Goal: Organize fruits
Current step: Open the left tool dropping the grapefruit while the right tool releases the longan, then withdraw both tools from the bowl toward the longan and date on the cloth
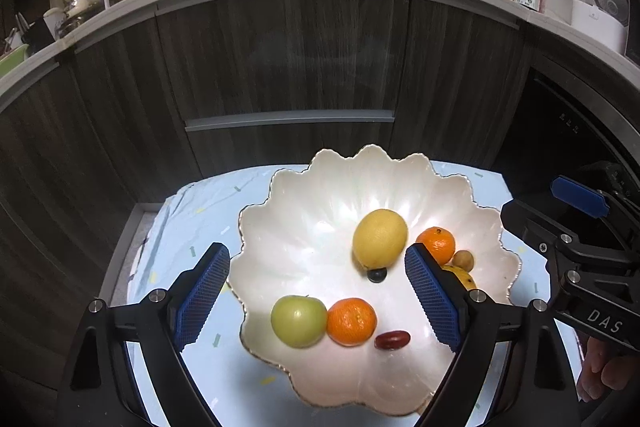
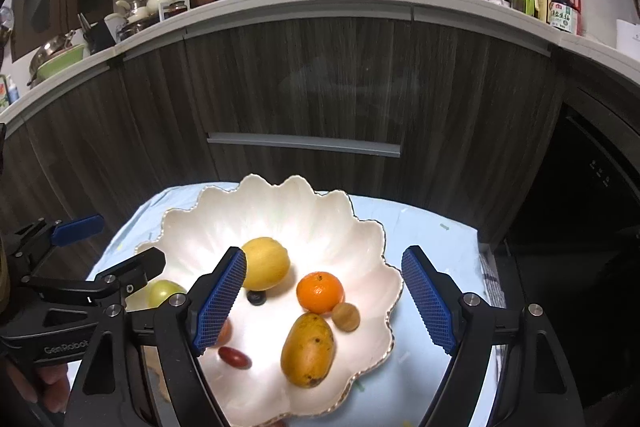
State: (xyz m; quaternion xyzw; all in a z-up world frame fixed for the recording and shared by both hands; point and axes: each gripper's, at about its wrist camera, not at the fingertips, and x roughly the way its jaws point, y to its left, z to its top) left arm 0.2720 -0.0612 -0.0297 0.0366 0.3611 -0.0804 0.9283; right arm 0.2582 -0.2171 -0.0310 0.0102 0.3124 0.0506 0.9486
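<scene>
Beneath dark wood kitchen cabinets, a pale blue clothed table (image 1: 168,259) carries a scalloped pearly white bowl (image 1: 320,187) gathering the fruits, probably all sorted, since left gripper (image 1: 316,297) and right gripper (image 2: 324,301) fingers hover wide apart, empty.

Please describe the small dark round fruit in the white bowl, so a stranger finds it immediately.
Find the scalloped white bowl on the pale blue cloth. Beside its big yellow lemon lies the blueberry. It is the only near-black fruit, and much smaller than the rest.

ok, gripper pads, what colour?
Blue, with a fine grid texture; clearest on the left gripper's pads in the left wrist view.
</scene>
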